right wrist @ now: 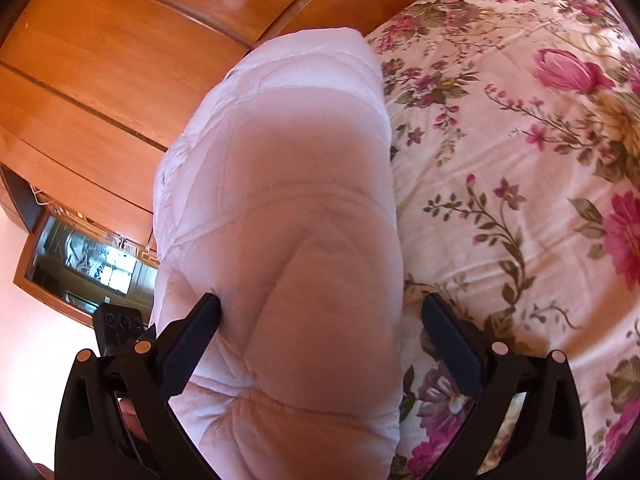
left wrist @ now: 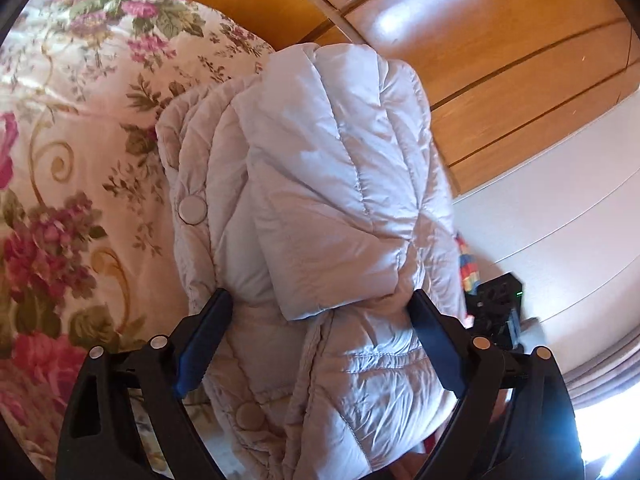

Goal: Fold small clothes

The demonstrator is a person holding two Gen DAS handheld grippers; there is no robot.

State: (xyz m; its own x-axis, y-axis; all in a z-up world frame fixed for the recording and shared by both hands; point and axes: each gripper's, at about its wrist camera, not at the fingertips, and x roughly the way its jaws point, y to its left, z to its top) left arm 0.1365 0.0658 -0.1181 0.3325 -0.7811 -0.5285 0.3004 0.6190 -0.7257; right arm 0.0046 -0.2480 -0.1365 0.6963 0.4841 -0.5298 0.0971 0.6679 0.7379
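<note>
Nearest the left wrist camera, the left tongs stand spread wide around the folded bundle of a pale quilted puffer jacket. One blue pad at eight o'clock rests against the fabric and the other sits at four o'clock, but nothing looks squeezed: I call them released. In the right wrist view the right tongs are likewise unclenched. Their pad at eight o'clock touches the jacket, while the other at four o'clock stands clear over the floral bedspread.

The jacket lies on the bed as a thick, stacked roll running from six toward twelve o'clock, with a snap button showing on its flank at nine o'clock. My read: the folding is largely done, and the bundle is being set down or squared up. The next move calls for tidying its edges without letting the slippery layers spring apart.

Beyond it at twelve o'clock is a wooden wardrobe. The jacket's underside, sleeves and collar are hidden, its lower end is cut off by the frame, and the right view is soft and blurred.
</note>
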